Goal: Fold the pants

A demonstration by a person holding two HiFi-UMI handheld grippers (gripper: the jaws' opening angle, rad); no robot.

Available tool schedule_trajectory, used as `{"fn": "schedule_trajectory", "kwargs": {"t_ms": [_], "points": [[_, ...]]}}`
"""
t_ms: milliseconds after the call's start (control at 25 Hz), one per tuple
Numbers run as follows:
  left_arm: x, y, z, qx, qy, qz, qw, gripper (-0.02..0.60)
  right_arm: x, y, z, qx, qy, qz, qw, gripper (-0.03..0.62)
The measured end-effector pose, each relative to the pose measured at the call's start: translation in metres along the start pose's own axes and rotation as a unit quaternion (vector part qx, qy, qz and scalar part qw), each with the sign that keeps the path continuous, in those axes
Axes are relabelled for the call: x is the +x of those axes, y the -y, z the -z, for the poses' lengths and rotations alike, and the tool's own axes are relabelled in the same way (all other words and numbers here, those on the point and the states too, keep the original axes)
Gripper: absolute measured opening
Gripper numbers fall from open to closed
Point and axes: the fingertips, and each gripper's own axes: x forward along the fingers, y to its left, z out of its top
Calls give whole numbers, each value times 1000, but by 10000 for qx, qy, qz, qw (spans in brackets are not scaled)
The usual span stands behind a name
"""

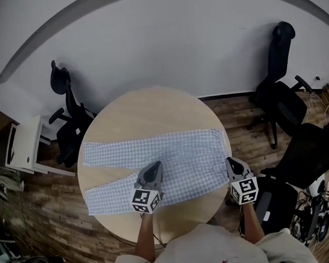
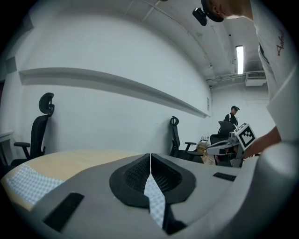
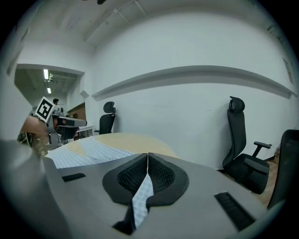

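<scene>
Pants: thin fabric in a fine light-blue and white check, spread flat across the table with the waist at the right and the two legs splayed apart toward the left.
Left gripper: grey body, black ribbed pads; the jaws are clenched on a fold of the checked cloth at the near edge of the near leg.
Right gripper: same build; the jaws are pinched tight on the checked cloth at the near waist corner, by the table's right rim.
Marker cubes: one black-and-white cube on the back of each gripper.
Table: round, with a smooth pale wood top that is bare beyond the pants.
Floor: brown wood planks.
Wall: plain white.
Office chairs: one black high-backed chair behind the table on the left, another on the right.
Cabinet: white, at the far left.
</scene>
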Motion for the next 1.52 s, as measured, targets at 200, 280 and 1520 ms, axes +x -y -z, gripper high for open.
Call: {"fn": "schedule_trajectory", "kwargs": {"t_ms": [200,280,1520], "points": [[33,-1,22,-73,-338,-1,9994,32,16,22,16,171,-171,34,9997,29],[44,4,34,-151,-495,52,9986,32,18,27,25,272,-286,57,9992,29],[228,-56,122,1185,-2386,797,9606,32,181,100,79,-510,-1507,-456,9862,29]]}}
